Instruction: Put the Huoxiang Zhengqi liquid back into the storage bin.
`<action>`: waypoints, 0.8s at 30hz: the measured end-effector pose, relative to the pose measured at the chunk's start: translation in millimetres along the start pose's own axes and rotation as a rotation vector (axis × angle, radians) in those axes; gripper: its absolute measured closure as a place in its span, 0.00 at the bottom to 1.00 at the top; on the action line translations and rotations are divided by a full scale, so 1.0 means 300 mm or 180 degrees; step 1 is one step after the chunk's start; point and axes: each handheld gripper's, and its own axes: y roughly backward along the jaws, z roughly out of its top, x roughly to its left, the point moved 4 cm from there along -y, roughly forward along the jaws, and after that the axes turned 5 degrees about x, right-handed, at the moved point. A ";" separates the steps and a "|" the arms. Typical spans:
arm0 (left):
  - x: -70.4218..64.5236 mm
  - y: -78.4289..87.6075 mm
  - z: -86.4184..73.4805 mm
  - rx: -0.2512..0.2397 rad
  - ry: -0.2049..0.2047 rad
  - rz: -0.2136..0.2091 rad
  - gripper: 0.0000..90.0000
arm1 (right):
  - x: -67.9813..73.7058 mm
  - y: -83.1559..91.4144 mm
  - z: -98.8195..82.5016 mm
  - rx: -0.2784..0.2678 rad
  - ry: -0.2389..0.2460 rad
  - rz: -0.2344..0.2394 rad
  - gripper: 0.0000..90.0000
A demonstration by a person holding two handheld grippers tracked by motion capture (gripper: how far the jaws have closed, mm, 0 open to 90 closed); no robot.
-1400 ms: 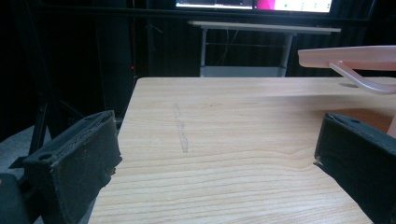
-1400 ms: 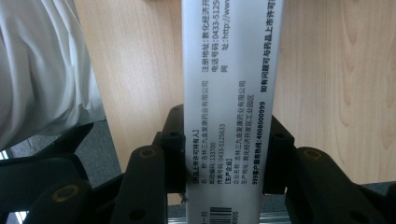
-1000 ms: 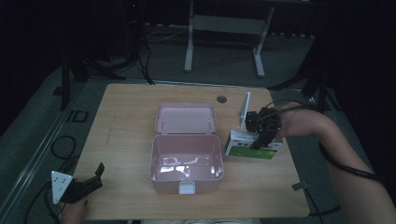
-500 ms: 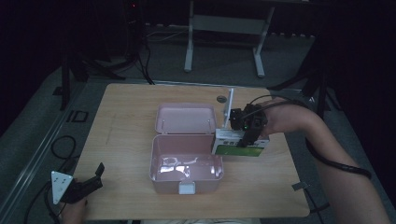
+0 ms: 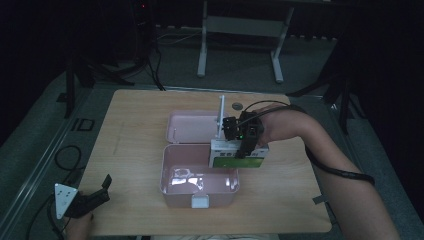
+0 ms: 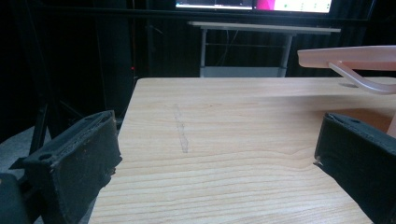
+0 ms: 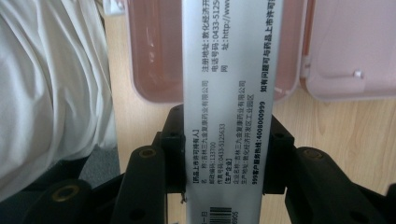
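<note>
Left gripper (image 5: 97, 192) rests at the near left corner of the wooden surface (image 5: 135, 130), fingers (image 6: 81, 156) released, nothing between them. Centre: pink box (image 5: 197, 187) sits open, lid (image 5: 190, 126) laid flat behind it. Right gripper (image 5: 243, 145) has its fingers (image 7: 173, 140) clenched on a white-and-green medicine carton (image 5: 236, 156), held above the box's right rear corner. Printed side panel faces the right gripper view.

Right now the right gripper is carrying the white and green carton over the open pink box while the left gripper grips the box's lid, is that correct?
Not quite: the left gripper grips nothing. In the high view it rests open at the table's near left corner, away from the pink box. The right gripper does hold the carton over the box.
</note>
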 end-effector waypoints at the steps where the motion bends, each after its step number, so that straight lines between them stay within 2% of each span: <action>1: 0.000 0.000 0.000 0.0002 0.0000 0.0001 0.00 | 0.000 -0.001 0.008 -0.0005 0.0015 0.0005 0.68; 16: -0.001 -0.001 0.000 -0.0003 0.0000 -0.0006 0.00 | 0.020 -0.029 0.151 -0.0084 0.0169 0.0019 0.69; 20: -0.001 0.000 0.000 -0.0007 0.0002 -0.0007 0.00 | 0.030 -0.058 0.190 -0.0035 0.0241 0.0061 0.69; 24: -0.001 0.000 0.000 -0.0005 -0.0001 -0.0010 0.00 | 0.031 -0.096 0.215 -0.0014 0.0235 0.0104 0.68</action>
